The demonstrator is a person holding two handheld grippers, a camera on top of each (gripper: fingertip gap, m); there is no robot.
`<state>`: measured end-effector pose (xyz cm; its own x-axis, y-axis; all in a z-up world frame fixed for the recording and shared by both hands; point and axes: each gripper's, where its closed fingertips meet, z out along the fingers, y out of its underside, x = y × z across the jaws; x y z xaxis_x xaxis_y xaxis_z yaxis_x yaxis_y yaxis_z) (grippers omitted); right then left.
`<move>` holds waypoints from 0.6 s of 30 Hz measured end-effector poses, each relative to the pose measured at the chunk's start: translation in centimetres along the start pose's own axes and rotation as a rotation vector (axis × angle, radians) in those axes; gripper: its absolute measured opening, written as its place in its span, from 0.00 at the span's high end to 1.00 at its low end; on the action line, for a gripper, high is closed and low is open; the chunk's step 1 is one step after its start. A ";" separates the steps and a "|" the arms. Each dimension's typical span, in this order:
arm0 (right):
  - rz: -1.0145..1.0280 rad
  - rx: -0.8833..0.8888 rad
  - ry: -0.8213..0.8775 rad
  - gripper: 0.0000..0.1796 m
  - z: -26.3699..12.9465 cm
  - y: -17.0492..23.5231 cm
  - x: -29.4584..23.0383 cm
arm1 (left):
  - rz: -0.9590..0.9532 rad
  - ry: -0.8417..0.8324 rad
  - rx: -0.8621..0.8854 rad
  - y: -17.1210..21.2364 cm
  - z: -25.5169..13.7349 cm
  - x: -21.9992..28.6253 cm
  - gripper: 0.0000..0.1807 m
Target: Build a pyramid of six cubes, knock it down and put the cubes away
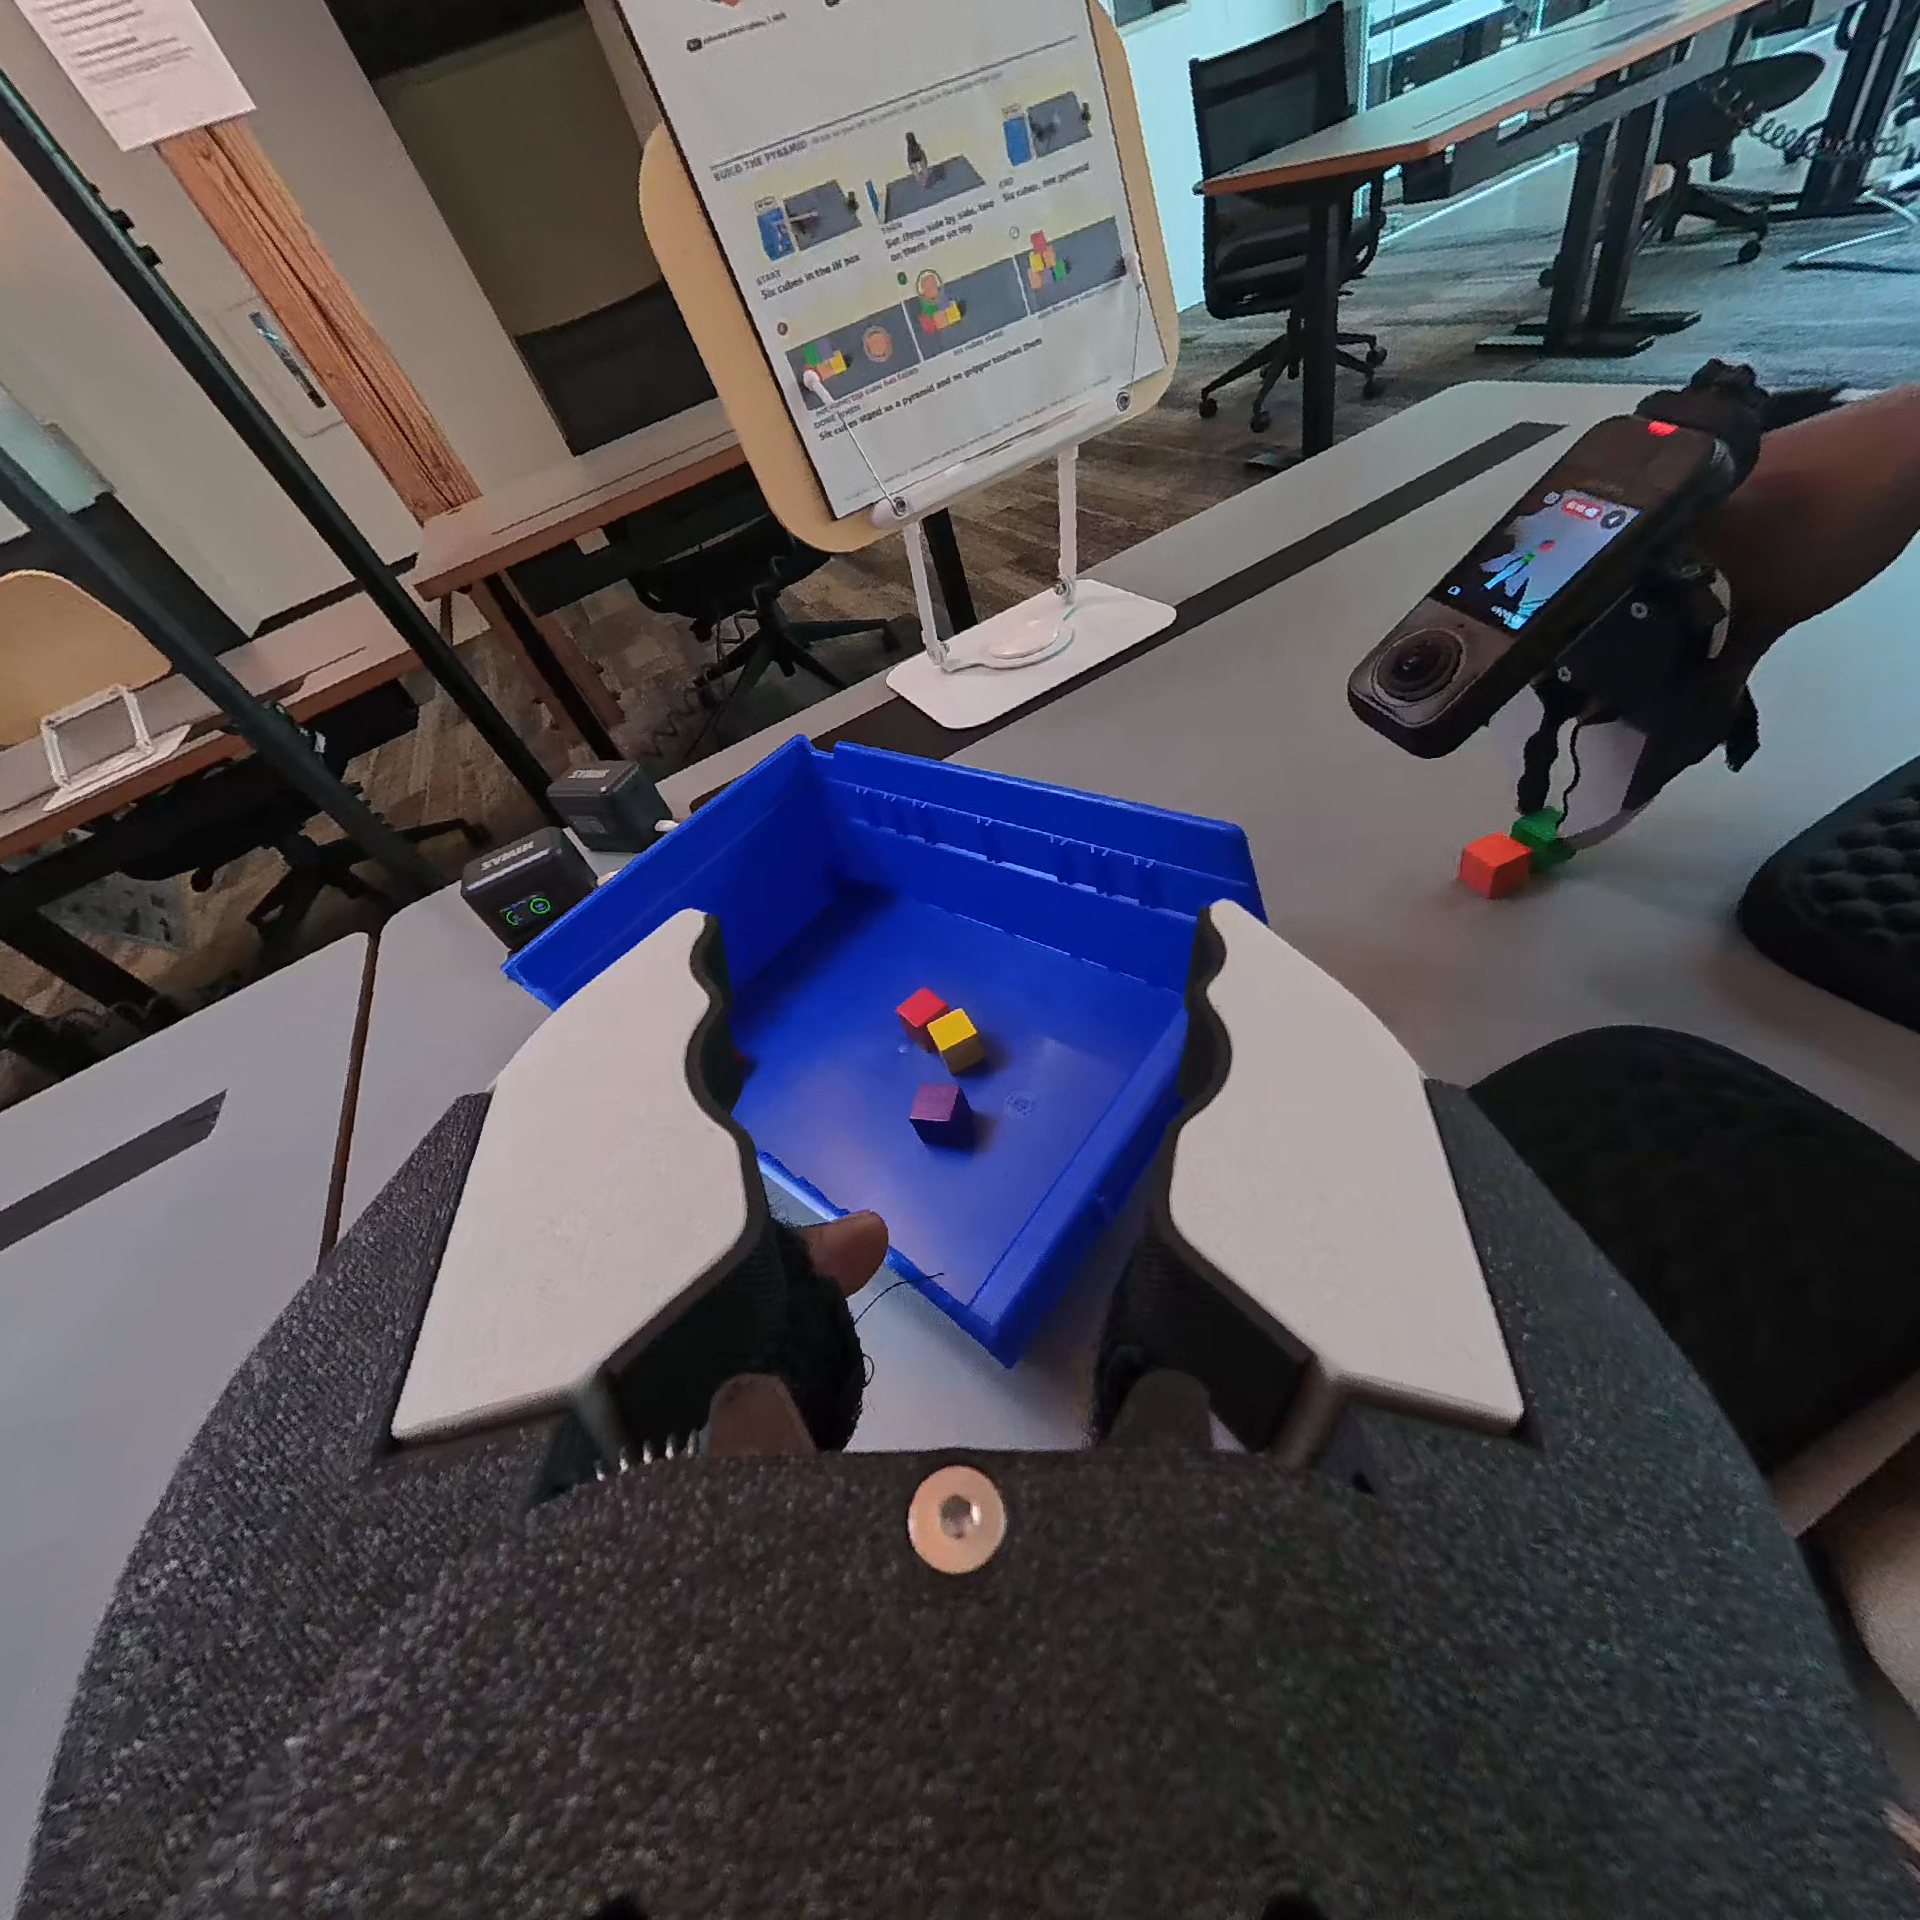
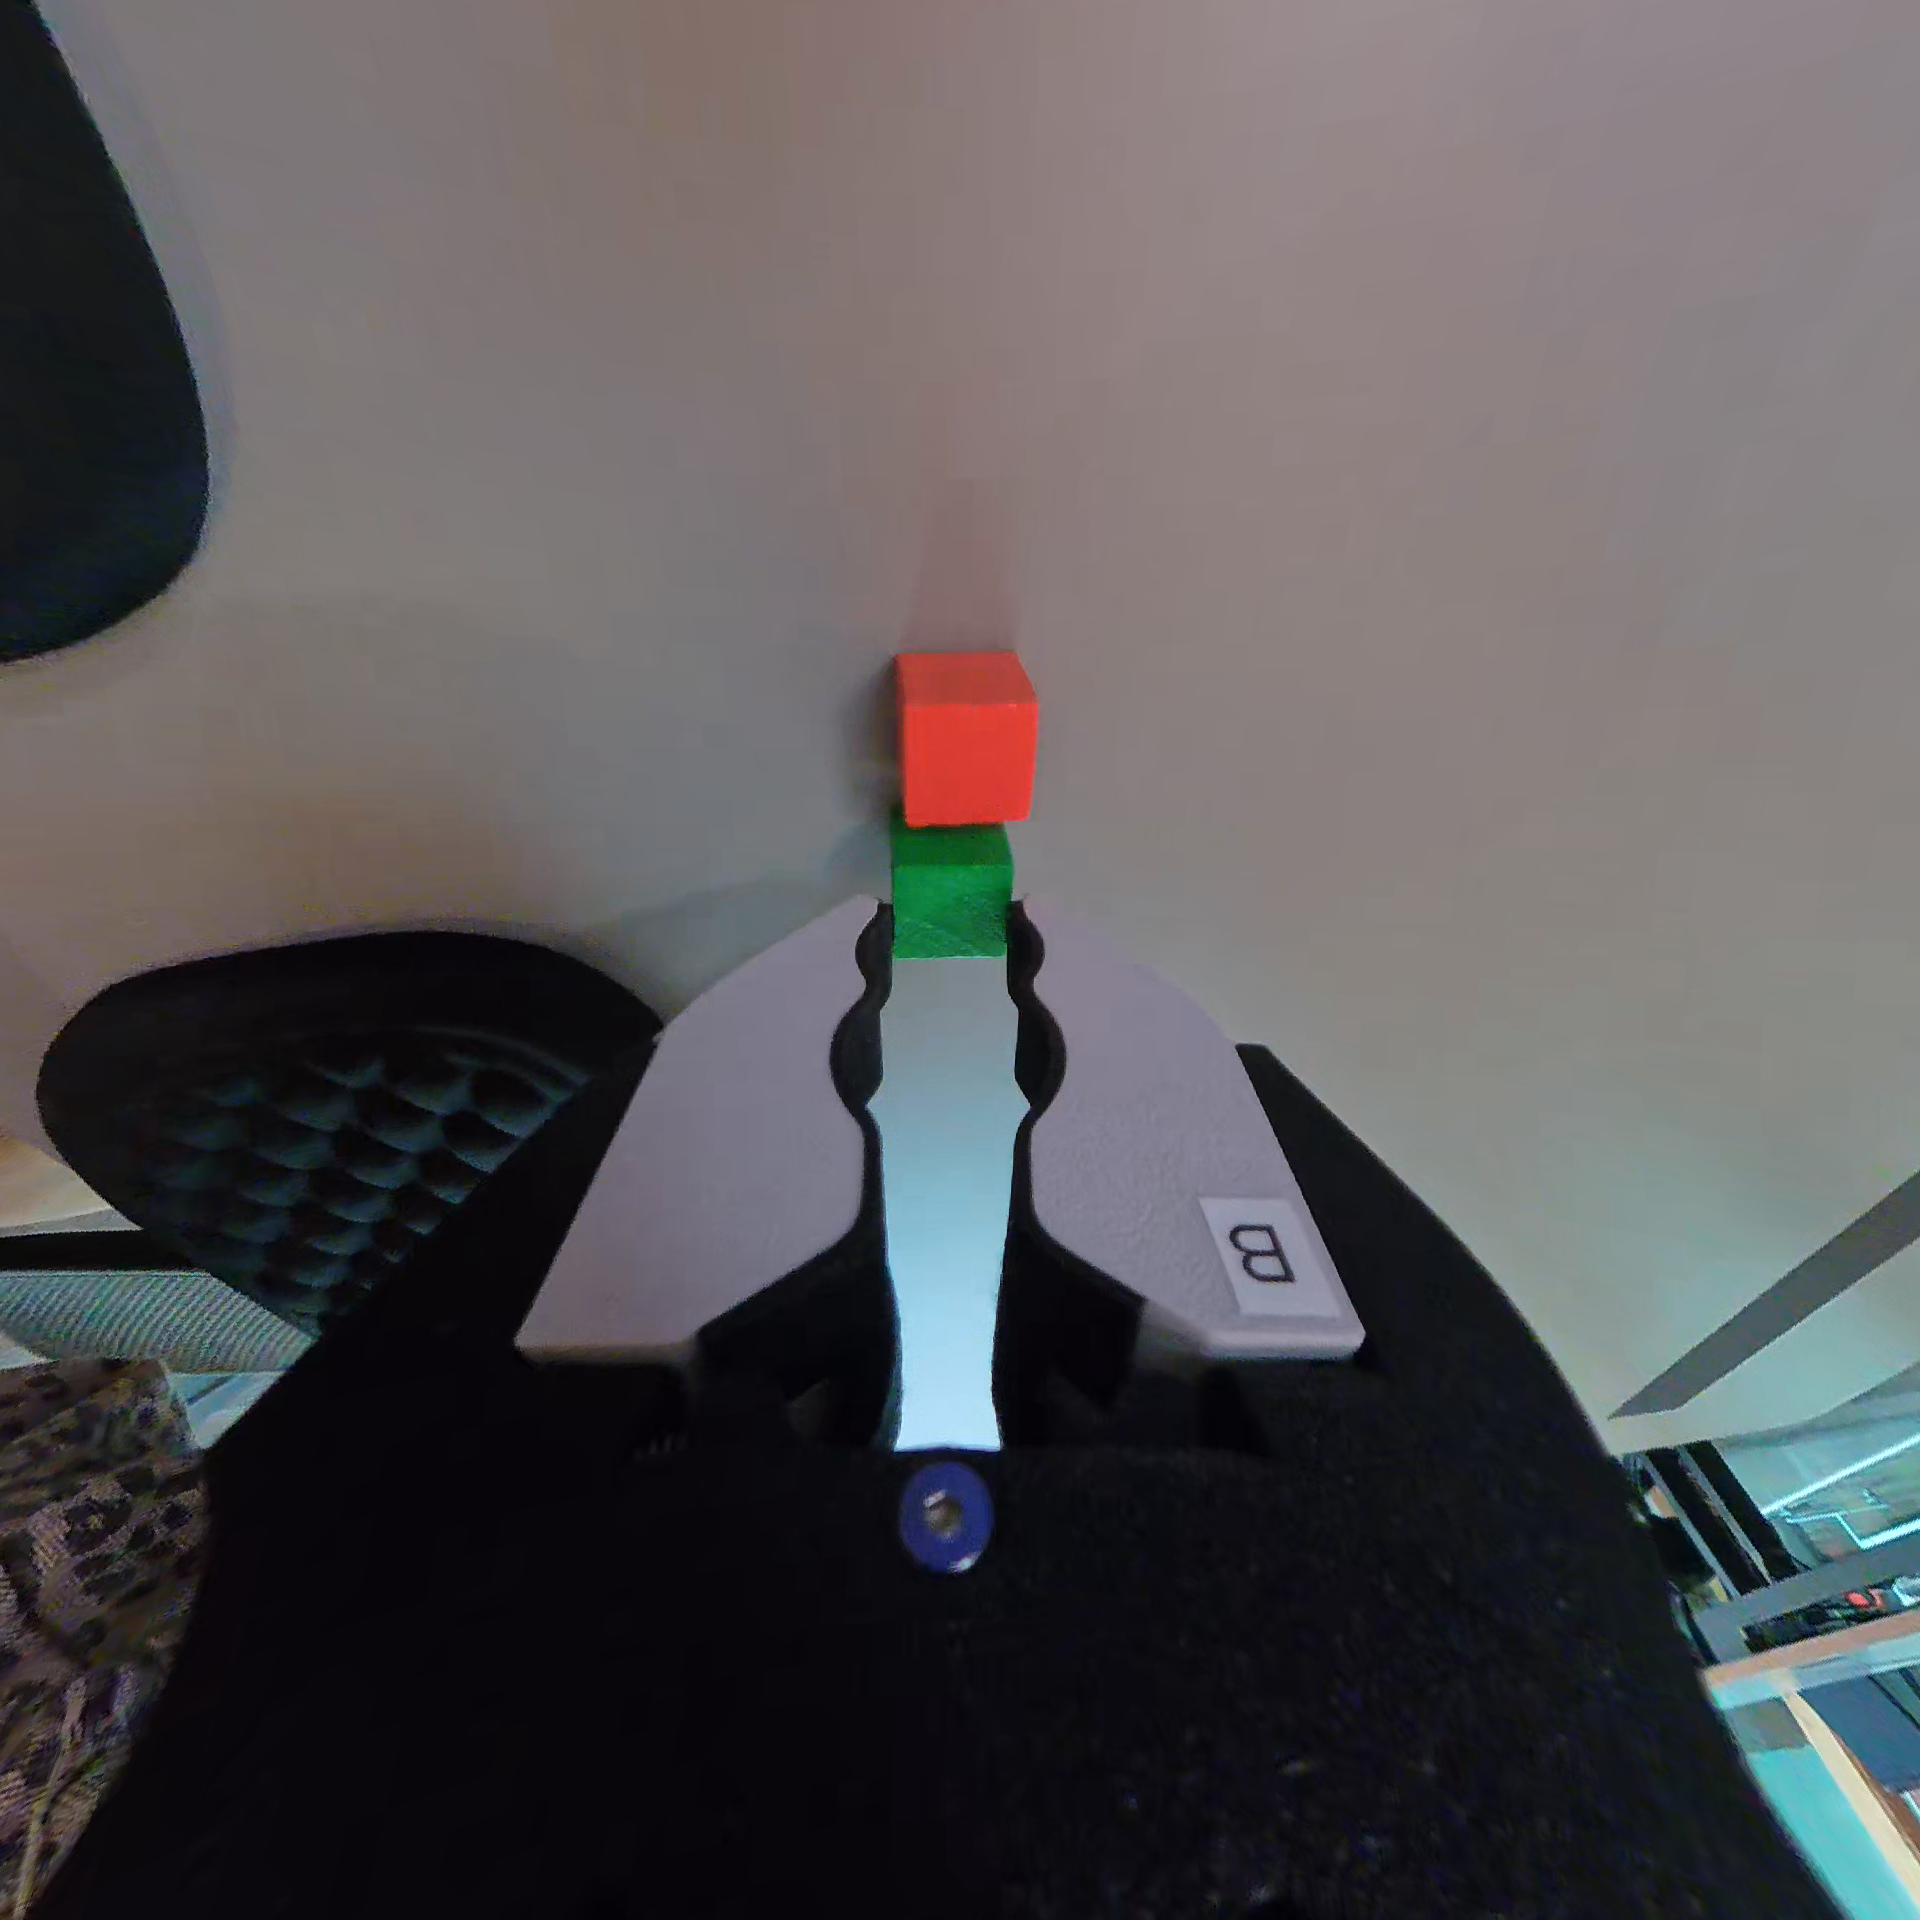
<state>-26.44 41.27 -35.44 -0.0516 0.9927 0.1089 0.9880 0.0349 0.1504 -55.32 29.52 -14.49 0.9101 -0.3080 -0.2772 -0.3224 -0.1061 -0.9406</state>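
left wrist view: left gripper (image 1: 951,971) hangs over the blue bin (image 1: 1029,831), jaws spread wide, nothing between them. three cubes lie on the bin floor straight ahead and below: red cube (image 1: 920,1010) touching yellow cube (image 1: 956,1039), purple cube (image 1: 940,1114) a little nearer and apart from that pair. a fourth may sit behind the left finger, too hidden to tell. off to the right, well apart from the bin, the right gripper (image 1: 1558,826) is down at the grey table (image 1: 1299,727), tips at the green cube (image 1: 1540,836); the orange cube (image 1: 1494,864) sits just beside it on the bin-ward side. instruction board (image 1: 894,239) stands behind the bin.

right wrist view: right gripper (image 2: 952,925) has both tips pressed against the side faces of the green cube (image 2: 952,894), so it is clamped on it. only the cube's rear part is between the tips; the front sticks out. orange cube (image 2: 966,743) lies dead ahead along the finger axis, touching or nearly touching the green one, slightly offset to the right. table (image 2: 1351,468) bare around them. whether green rests on the table or is just lifted, cannot tell.

judgement: looks like the base row going down, two of three. the move turns on green being flush with orange along the finger line; jaws should part sideways without nudging either. left hand is the nearer one for the next cube from the bin.
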 end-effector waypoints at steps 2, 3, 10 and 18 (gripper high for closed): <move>0.006 0.005 0.000 0.88 0.1 -0.3 0.0 | -0.007 -0.006 0.002 0.1 -0.1 -0.2 0.54; 0.005 0.005 0.001 0.88 0.1 -0.4 0.0 | -0.008 -0.009 0.001 0.1 -0.2 -0.3 0.54; 0.006 0.003 -0.007 0.88 0.2 -0.4 0.0 | -0.015 -0.019 0.005 0.2 -0.4 -0.7 0.54; 0.010 0.017 -0.023 0.88 0.4 -0.5 0.2 | -0.008 -0.010 -0.007 0.4 -0.2 -0.5 0.54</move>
<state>-26.89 41.53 -35.88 -0.0387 0.9954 0.0879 0.9908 0.0269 0.1324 -55.93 29.42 -14.70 0.9150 -0.2979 -0.2720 -0.3173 -0.1149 -0.9414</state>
